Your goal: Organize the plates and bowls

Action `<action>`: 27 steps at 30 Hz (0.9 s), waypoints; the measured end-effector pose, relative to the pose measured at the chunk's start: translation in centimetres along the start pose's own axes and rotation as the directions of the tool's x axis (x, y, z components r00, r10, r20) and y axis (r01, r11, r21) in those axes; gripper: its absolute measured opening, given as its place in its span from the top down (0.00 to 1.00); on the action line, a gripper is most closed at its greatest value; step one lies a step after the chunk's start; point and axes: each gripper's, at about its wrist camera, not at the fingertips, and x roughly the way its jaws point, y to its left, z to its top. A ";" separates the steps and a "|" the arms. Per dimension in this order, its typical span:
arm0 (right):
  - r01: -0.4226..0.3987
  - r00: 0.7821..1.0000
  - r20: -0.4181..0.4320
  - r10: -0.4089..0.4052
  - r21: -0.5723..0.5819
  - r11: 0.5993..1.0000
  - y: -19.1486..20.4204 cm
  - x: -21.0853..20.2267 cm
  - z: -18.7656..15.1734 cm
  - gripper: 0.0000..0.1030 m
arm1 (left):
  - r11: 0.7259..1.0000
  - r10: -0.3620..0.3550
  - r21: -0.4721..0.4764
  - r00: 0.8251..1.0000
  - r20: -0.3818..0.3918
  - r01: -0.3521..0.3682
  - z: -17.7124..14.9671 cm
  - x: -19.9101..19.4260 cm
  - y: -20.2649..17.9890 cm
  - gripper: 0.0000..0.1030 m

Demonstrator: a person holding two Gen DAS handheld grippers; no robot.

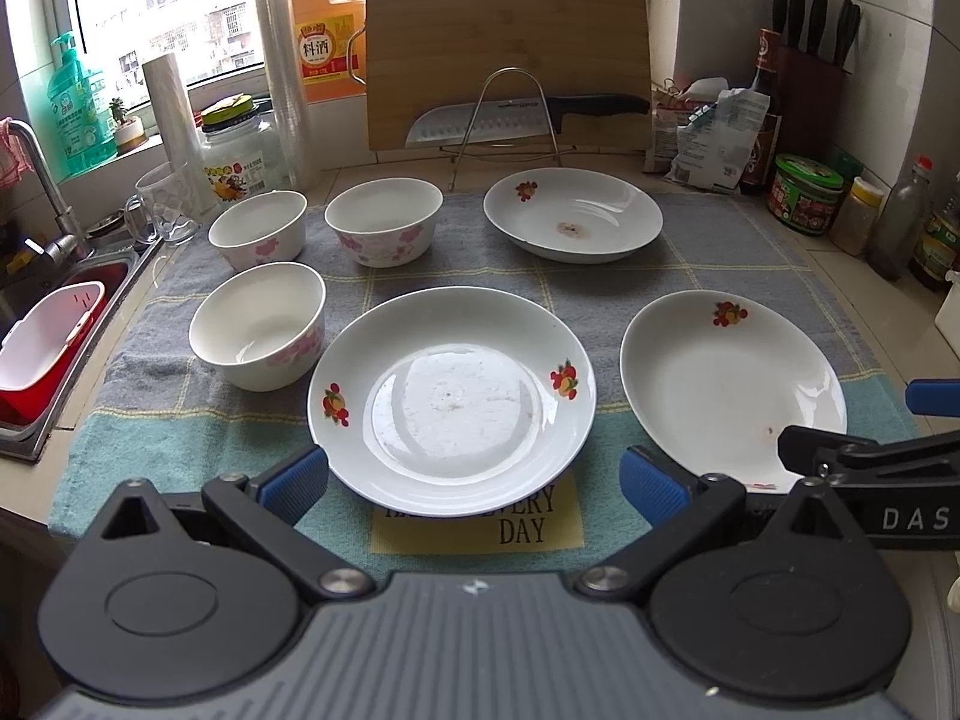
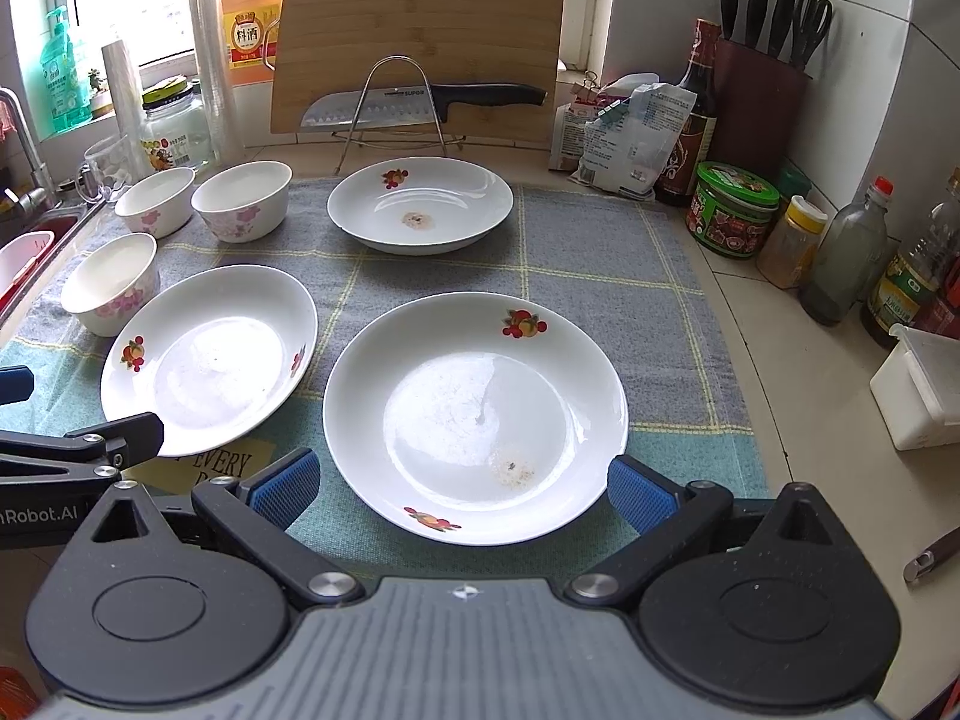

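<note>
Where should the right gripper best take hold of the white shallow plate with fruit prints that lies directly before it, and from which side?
Probably at the near rim of the white shallow plate with fruit prints, coming low from the front. The rim flares up off the checked cloth, so one finger could slip beneath. The right gripper is open and already straddles that edge; the plate is too wide to span.

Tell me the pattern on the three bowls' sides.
Pink flowers on white, clearest in the left wrist view on the nearest bowl.
</note>
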 end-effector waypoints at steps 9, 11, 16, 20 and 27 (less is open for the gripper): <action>-0.001 1.000 0.000 0.001 0.001 1.000 0.1 -0.1 0.0 0.00 | 1.000 0.005 0.001 1.000 0.000 -0.005 0.0 -0.1 0.0 0.01; 0.001 1.000 0.001 -0.001 0.000 1.000 0.1 -0.1 0.0 0.00 | 1.000 0.005 0.001 1.000 0.000 -0.005 0.0 -0.1 0.0 0.01; 0.001 1.000 0.005 -0.001 0.000 1.000 0.0 -0.3 0.0 0.00 | 1.000 0.006 0.002 1.000 0.001 -0.006 0.0 -0.1 -0.1 0.01; 0.002 1.000 0.007 -0.002 -0.001 1.000 0.0 -0.3 0.0 0.00 | 1.000 0.004 0.002 1.000 0.002 -0.004 0.0 -0.1 -0.1 0.01; -0.006 1.000 0.018 0.006 -0.007 1.000 -0.1 -0.6 -0.1 0.00 | 1.000 0.004 0.009 1.000 0.003 -0.004 0.0 -0.2 -0.4 0.01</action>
